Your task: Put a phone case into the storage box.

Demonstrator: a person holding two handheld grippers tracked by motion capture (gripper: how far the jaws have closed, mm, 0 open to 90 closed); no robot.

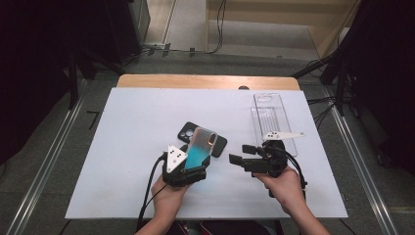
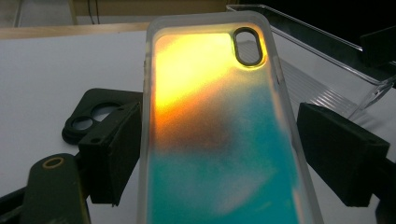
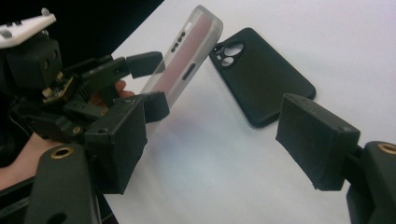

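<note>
My left gripper [image 1: 195, 165] is shut on the lower sides of a translucent phone case [image 1: 203, 144] that fades from orange to teal. The case is tilted up off the white table. In the left gripper view the case [image 2: 210, 116] runs up between both jaws, its oval camera hole at the top. A black phone case [image 1: 221, 145] lies flat on the table just behind it, partly hidden. To the right my right gripper [image 1: 241, 153] stands open and empty, jaws pointing left toward the held case [image 3: 187, 56] and the black case [image 3: 261, 74].
A clear plastic tray [image 1: 271, 117] lies at the back right of the white table top [image 1: 122, 147]; it also shows as the clear tray [image 2: 327, 60] in the left gripper view. Dark stands and cables flank the table.
</note>
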